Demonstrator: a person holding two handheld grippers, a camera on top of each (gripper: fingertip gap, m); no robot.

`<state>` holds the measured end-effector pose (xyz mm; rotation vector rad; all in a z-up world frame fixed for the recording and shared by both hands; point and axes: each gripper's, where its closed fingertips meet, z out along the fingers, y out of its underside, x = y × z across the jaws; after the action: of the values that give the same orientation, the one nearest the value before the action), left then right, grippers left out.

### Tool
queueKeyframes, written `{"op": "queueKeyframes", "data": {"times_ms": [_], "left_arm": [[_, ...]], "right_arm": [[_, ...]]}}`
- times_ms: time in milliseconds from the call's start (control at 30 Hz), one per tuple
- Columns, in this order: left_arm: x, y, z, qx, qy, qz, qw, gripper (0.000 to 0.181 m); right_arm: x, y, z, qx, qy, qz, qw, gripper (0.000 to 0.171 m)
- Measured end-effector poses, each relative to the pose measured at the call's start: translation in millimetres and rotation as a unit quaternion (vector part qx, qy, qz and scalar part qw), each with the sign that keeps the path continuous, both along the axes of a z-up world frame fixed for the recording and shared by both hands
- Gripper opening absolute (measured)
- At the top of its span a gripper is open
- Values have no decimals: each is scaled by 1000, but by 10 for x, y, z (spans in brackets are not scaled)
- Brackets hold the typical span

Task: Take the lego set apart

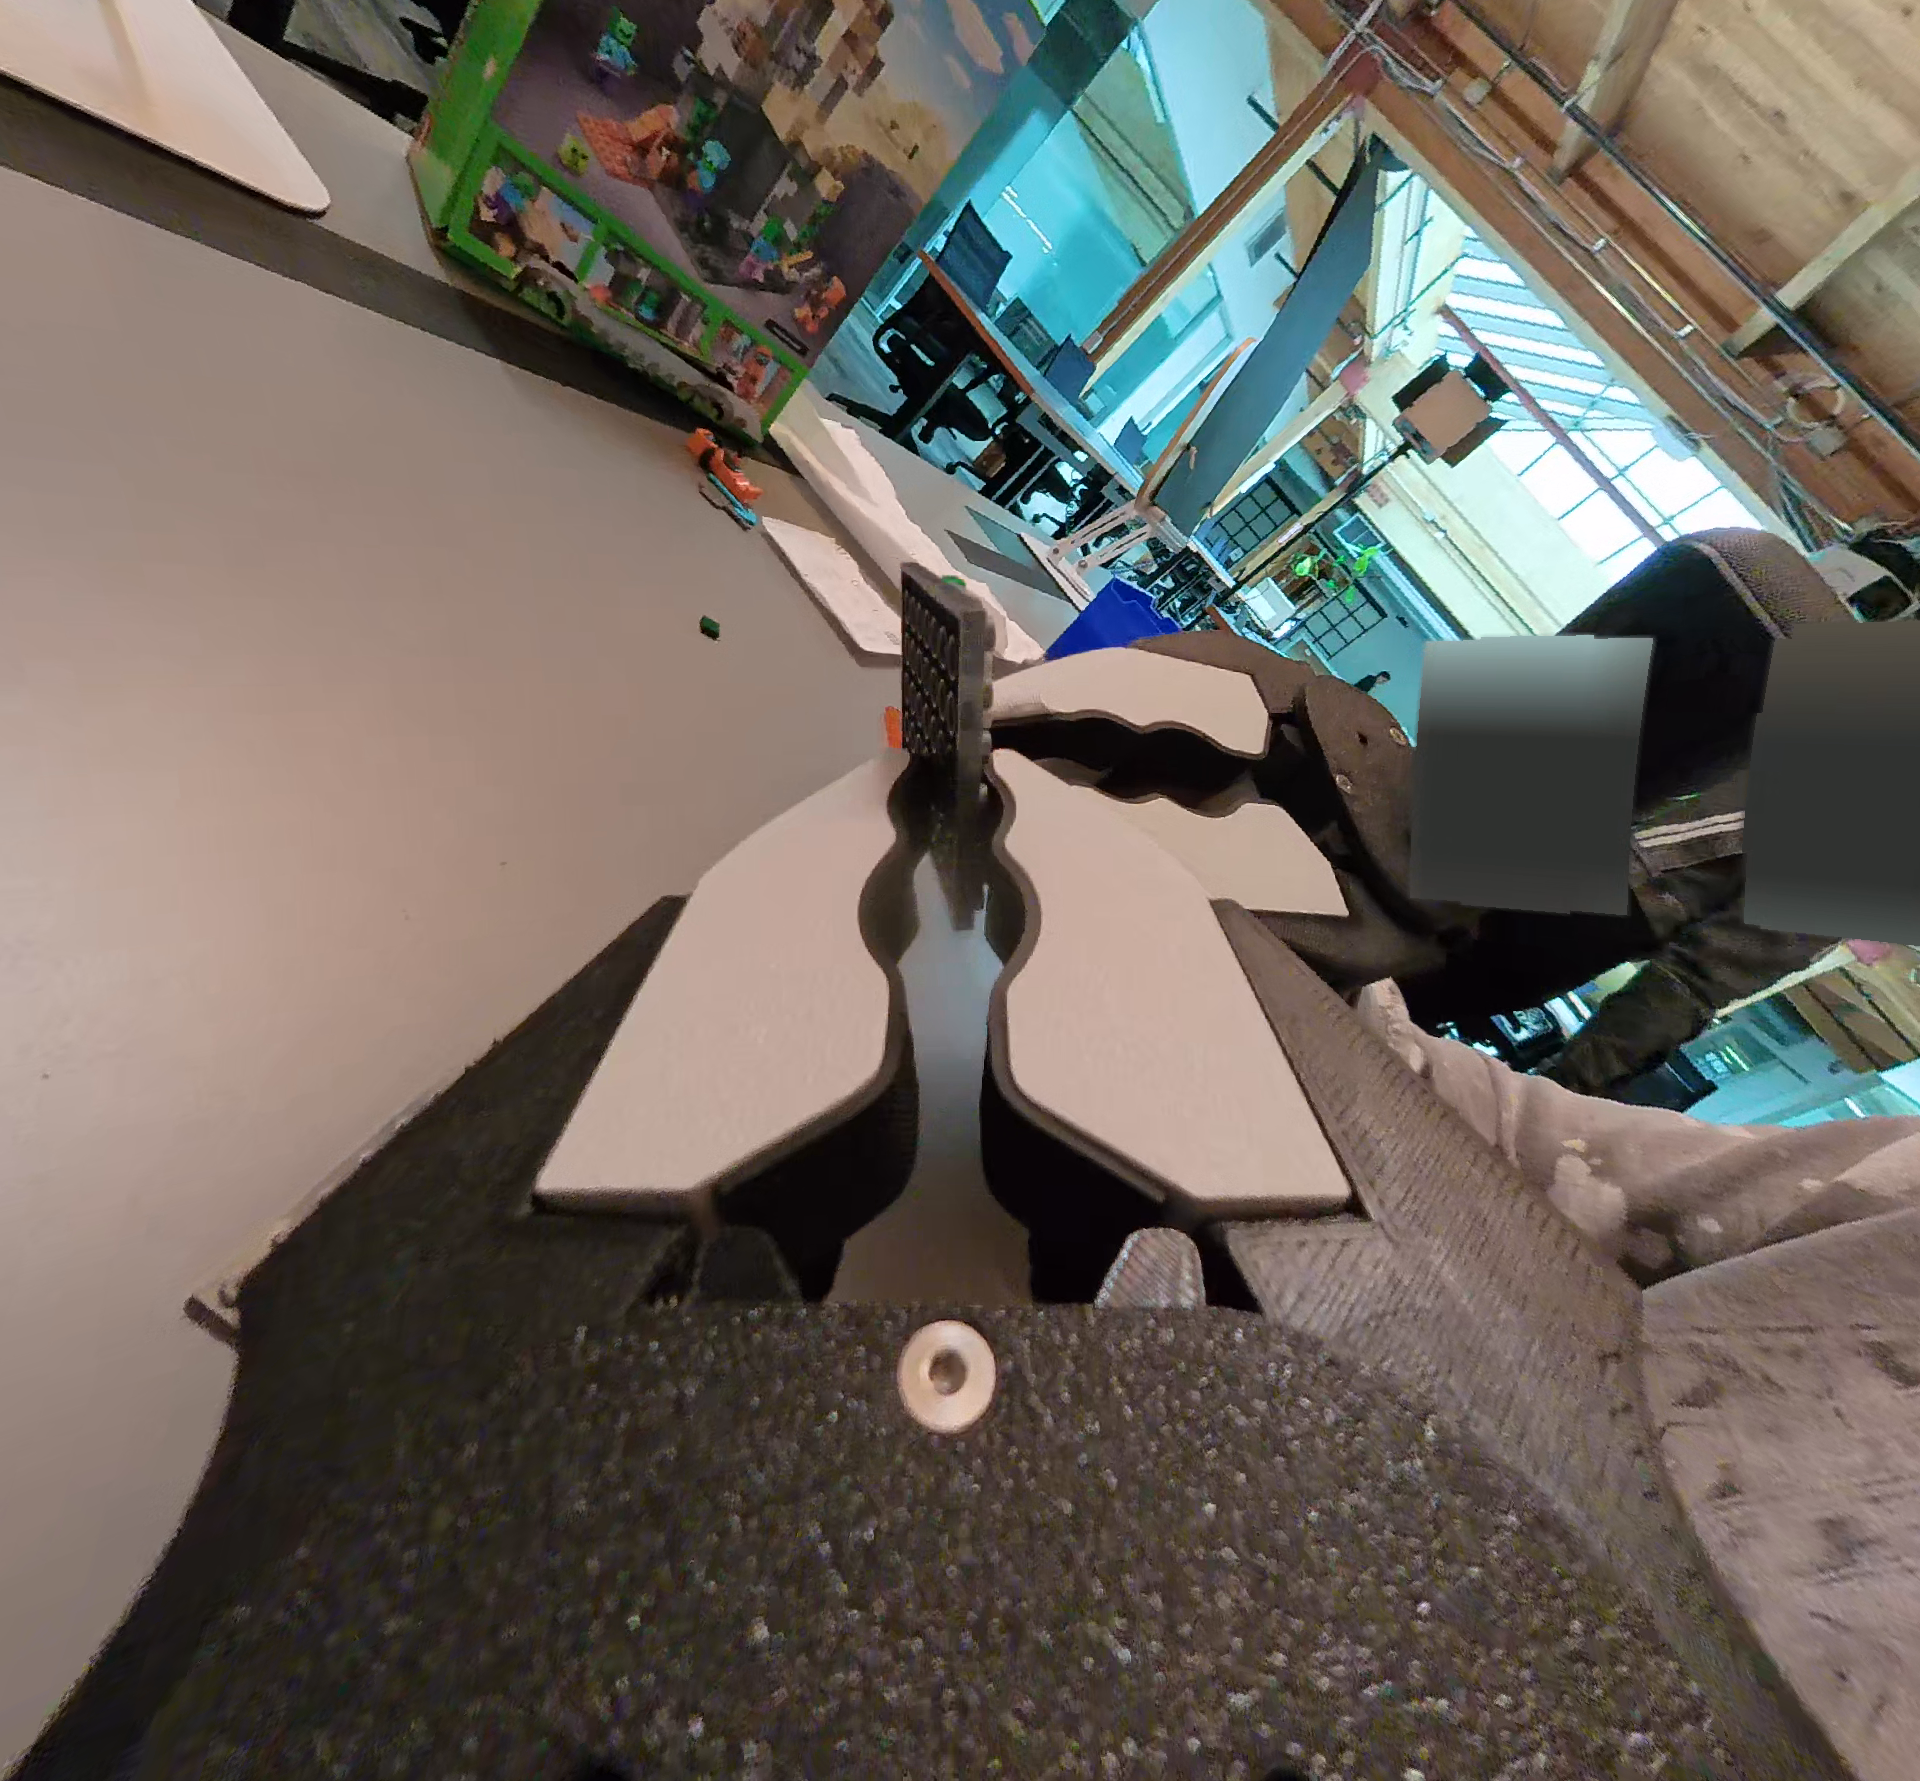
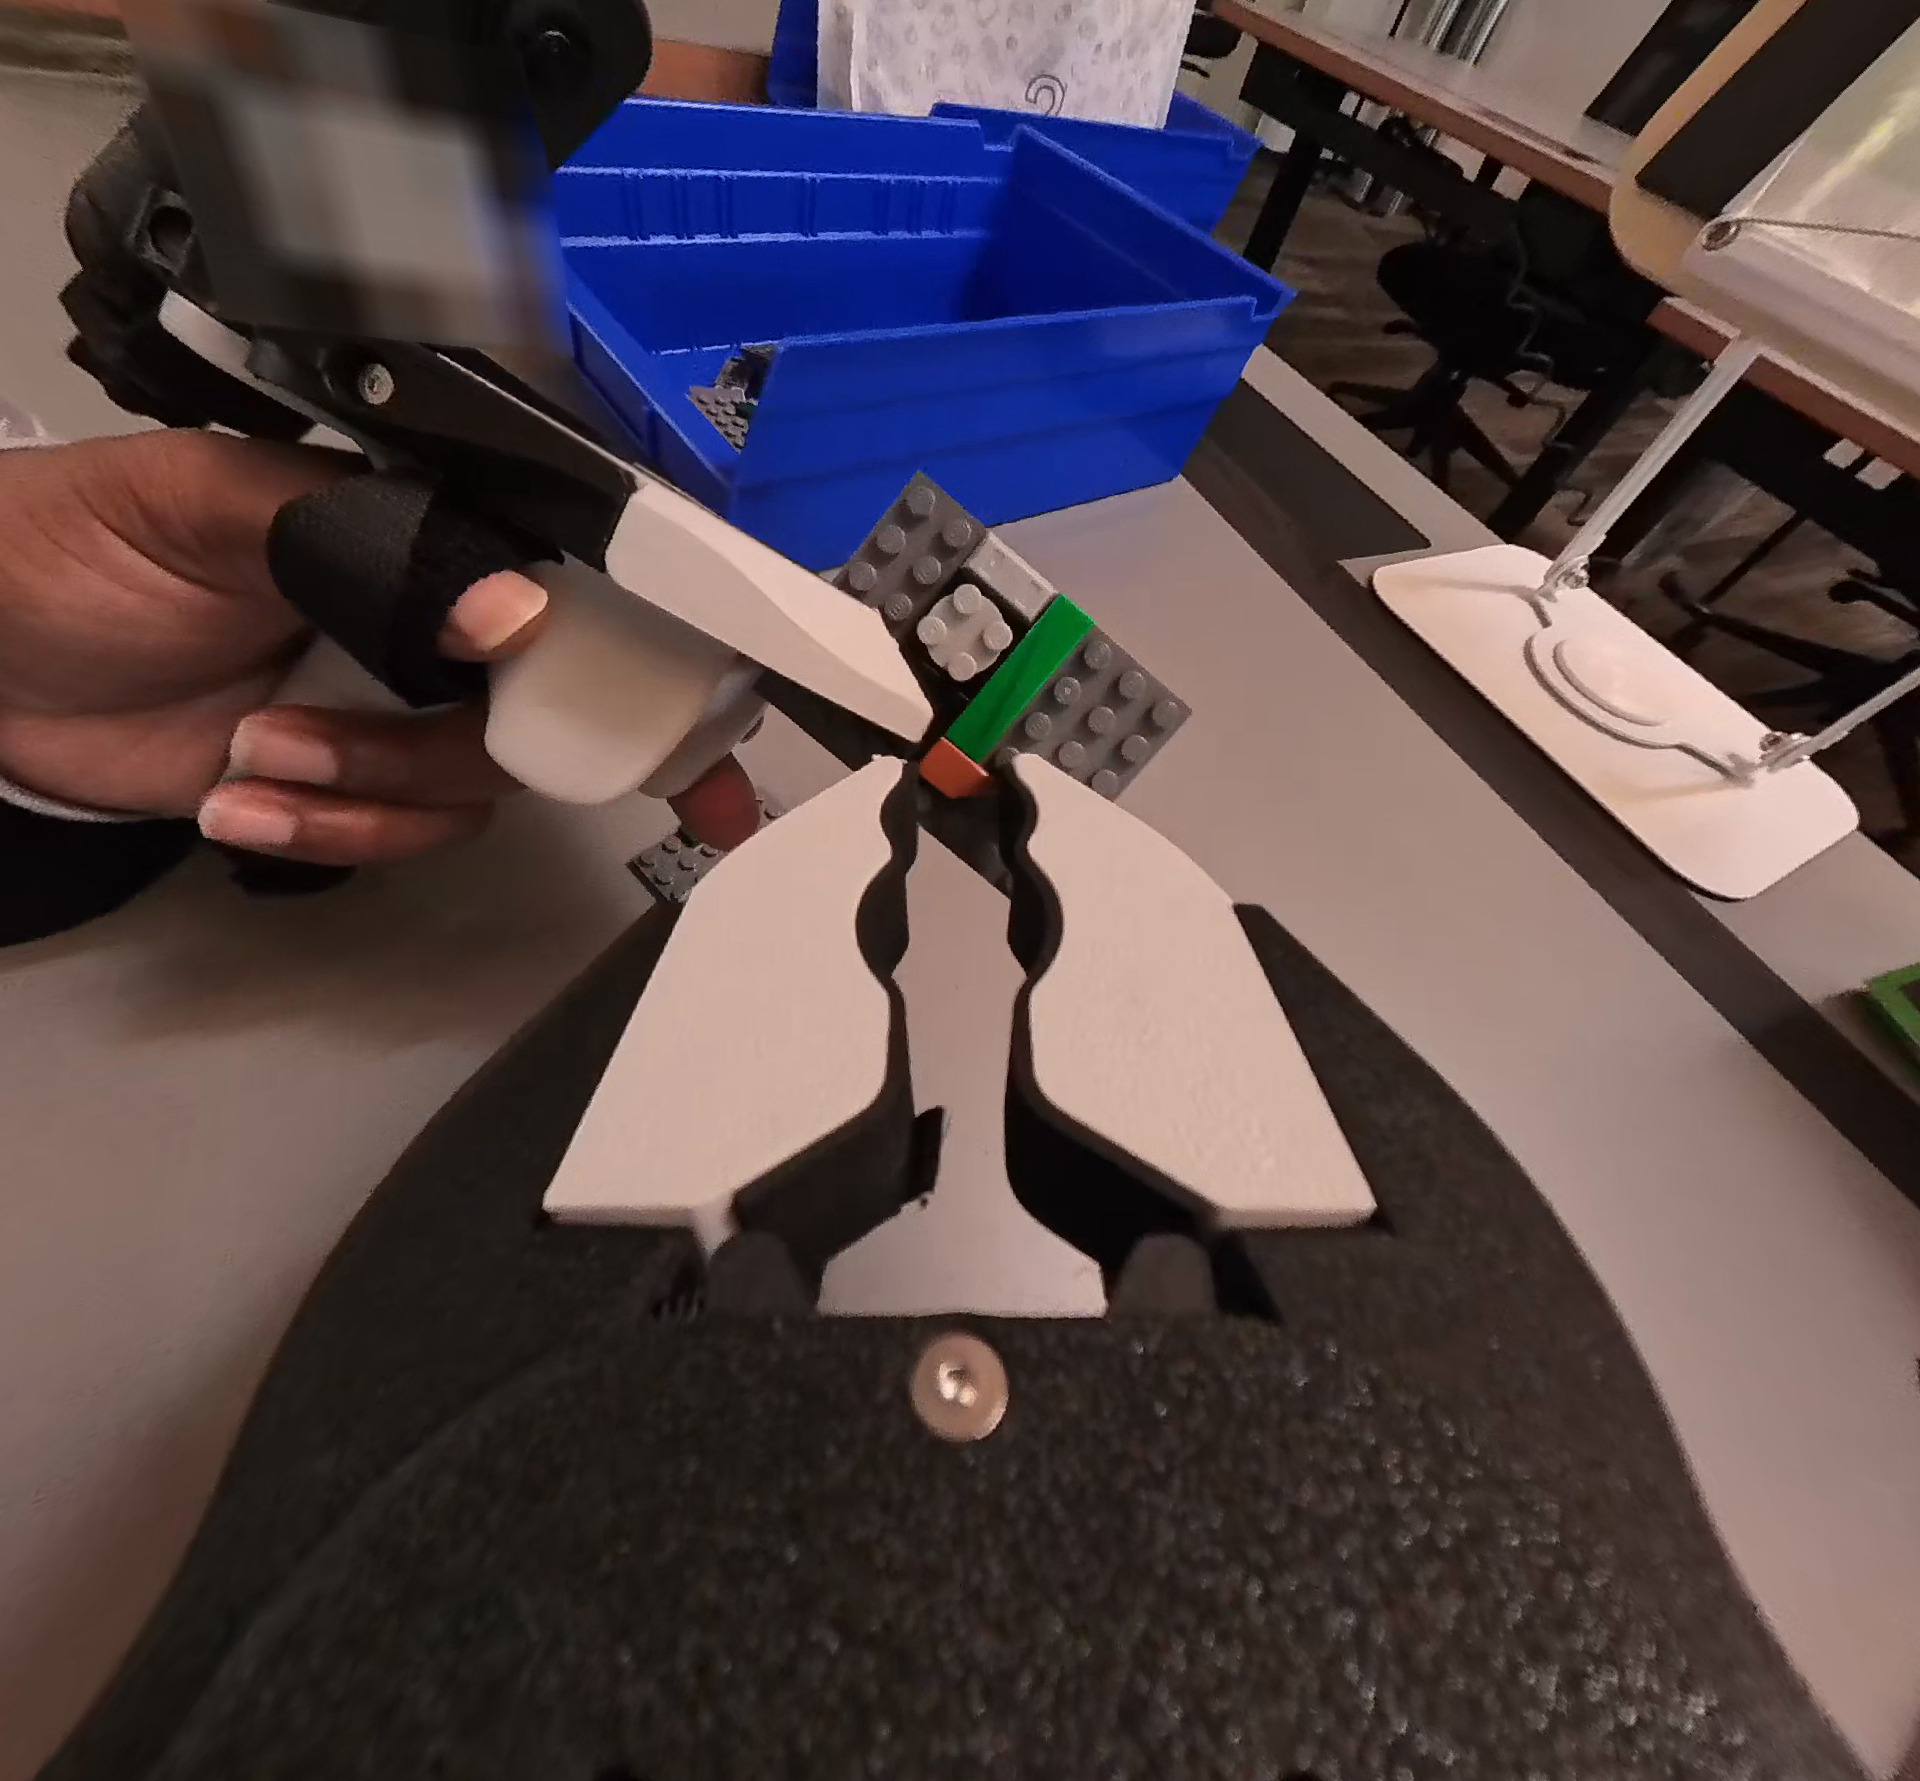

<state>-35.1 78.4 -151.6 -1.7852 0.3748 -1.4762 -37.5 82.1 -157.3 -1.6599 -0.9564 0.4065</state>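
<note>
A dark grey lego plate [image 2: 1101, 713] carries a green tile [image 2: 1023, 682], a light grey 2x2 brick [image 2: 966, 635] and a small orange piece [image 2: 956, 770] at its near edge. My left gripper [image 1: 940, 775] is shut on the plate [image 1: 940, 682], which stands edge-on above the table. The left gripper [image 2: 920, 734] enters the right wrist view from the left, held by a hand. My right gripper [image 2: 956, 765] has its tips closed around the orange piece. It meets the plate from the right in the left wrist view [image 1: 995, 729].
Blue bins [image 2: 935, 360] stand behind the plate, one holding grey lego parts [image 2: 732, 401]. A small grey plate [image 2: 675, 864] lies on the table. The lego box [image 1: 707, 131], loose orange pieces [image 1: 722, 469], a green stud [image 1: 710, 627] and a white stand base [image 2: 1610, 713] are nearby. My two grippers' fingertips are within a few centimetres of each other.
</note>
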Motion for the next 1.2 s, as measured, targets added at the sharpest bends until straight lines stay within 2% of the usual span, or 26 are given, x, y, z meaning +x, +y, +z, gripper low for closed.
{"op": "queueKeyframes", "data": {"times_ms": [67,133,267,400,533,600,667,767,833,867,900,1000,1100,1167,1200], "left_arm": [[-3,0,11,3,-1,-1,1000,9],[25,-13,13,5,0,-4,1000,8],[83,35,114,29,6,-4,1000,7],[-73,166,122,16,-25,28,999,6],[-65,142,152,28,-38,31,998,6],[-70,124,176,30,-49,29,998,6],[-94,116,204,34,-63,31,997,6],[-77,49,267,51,-79,11,995,6],[-46,-3,307,67,-87,-1,994,6],[-39,-31,344,75,-96,-6,992,6],[-30,-52,364,81,-99,-12,992,7],[21,-163,374,107,-84,-61,989,9],[86,-317,284,162,-9,-141,977,24],[141,-396,163,188,57,-185,963,27],[174,-471,106,199,81,-211,954,23]], "right_arm": [[5,-11,7,5,1,2,1000,12],[-62,-86,45,0,31,28,999,0],[-214,-183,-60,22,4,54,998,0],[-34,-80,154,39,48,26,998,0],[57,78,162,10,102,-16,995,29],[117,144,154,-51,176,-17,983,38],[150,174,85,-115,211,-4,971,39],[39,48,99,-204,271,78,937,37],[6,-23,239,-255,346,131,893,25],[15,-46,286,-271,366,151,877,12],[29,-80,317,-278,371,173,869,9],[95,-237,336,-294,305,243,873,4],[269,-423,249,-300,178,300,888,4],[334,-509,165,-305,122,314,891,4],[340,-546,105,-309,96,317,892,4]]}}
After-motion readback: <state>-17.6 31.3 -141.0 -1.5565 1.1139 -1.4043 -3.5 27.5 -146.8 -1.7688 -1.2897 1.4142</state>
